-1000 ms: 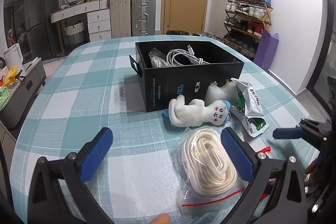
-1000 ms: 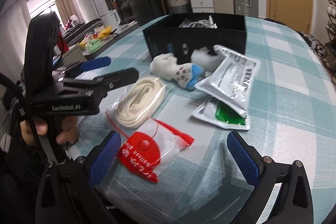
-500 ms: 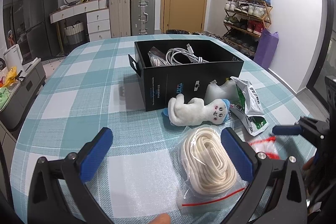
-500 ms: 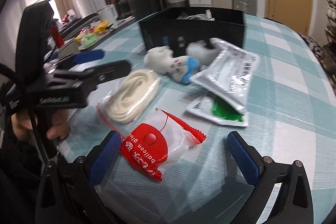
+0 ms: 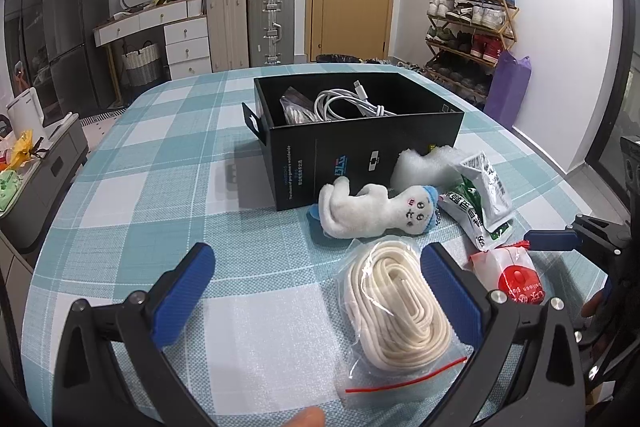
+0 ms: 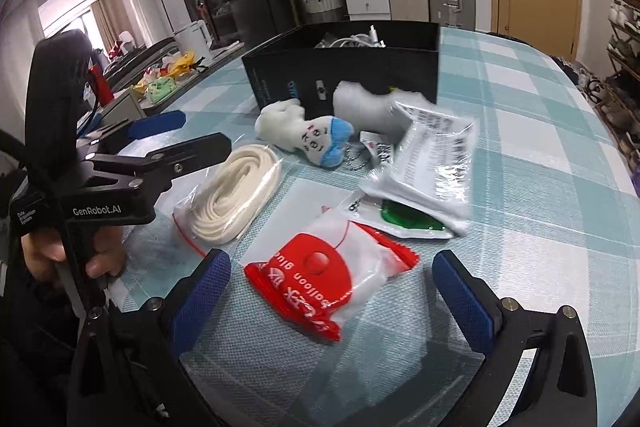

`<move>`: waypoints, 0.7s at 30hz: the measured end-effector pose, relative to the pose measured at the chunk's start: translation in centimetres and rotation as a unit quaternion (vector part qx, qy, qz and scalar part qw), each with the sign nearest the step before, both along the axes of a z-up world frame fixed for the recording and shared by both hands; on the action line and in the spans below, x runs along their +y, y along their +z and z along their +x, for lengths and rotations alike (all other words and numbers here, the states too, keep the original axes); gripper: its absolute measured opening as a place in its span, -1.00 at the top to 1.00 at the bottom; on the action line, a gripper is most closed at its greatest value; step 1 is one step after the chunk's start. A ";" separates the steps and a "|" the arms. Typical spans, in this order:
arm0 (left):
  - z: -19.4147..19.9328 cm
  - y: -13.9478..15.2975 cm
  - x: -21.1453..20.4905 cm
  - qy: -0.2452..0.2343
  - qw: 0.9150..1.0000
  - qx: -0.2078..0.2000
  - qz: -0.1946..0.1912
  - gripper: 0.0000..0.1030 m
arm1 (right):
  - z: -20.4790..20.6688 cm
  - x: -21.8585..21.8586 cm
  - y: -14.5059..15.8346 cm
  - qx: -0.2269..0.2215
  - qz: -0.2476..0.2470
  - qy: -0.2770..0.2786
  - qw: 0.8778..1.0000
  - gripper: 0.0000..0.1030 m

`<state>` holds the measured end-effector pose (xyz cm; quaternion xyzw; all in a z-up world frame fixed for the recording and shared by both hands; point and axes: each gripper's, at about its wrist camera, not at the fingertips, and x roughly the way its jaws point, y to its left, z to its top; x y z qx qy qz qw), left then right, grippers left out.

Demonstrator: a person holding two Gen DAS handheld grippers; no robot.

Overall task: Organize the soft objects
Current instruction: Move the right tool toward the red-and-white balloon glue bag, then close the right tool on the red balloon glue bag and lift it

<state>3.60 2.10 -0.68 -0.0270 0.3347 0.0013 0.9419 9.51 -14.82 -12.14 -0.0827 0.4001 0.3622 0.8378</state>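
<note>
Both grippers are hanging wide open and holding nothing. The right gripper [image 6: 328,291] is straddling the red-and-white plastic packet [image 6: 324,279] near the tabletop's front edge, while the left gripper [image 5: 316,291] is hovering beside the bagged coil of cream rope [image 5: 396,311], just in front of the white plush toy [image 5: 372,207] and black cardboard box [image 5: 360,155].

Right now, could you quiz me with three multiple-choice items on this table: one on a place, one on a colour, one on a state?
1. The white charging cable lies:
A in the black cardboard box
B beside the box
C under the plush

2. The white plush toy wears a cap that is:
A red
B blue
C green

3. The right gripper is:
A shut on the red-and-white packet
B open around it
C out of view

Answers: 1 A, coiled inside the box; 2 B, blue shows at its head; 3 B, jaws apart, either side of it.
</note>
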 end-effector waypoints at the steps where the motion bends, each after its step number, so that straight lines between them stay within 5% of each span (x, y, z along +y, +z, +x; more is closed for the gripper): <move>1: 0.0 0.0 0.0 0.000 1.000 0.000 0.001 -1.00 | -0.1 0.2 0.0 -0.004 -0.004 0.002 1.000 -0.99; 6: -0.1 0.0 0.0 0.000 1.000 0.002 0.001 -1.00 | -0.5 0.7 0.0 -0.028 -0.016 0.005 0.999 -0.97; 8: -0.1 0.0 0.0 -0.002 1.000 0.003 0.000 -1.00 | -0.4 0.7 0.0 -0.029 -0.017 0.007 0.999 -0.77; 21: 0.2 0.0 -0.3 -0.006 1.000 0.010 0.007 -1.00 | -1.1 -0.1 0.5 -0.039 0.009 0.041 0.998 -0.28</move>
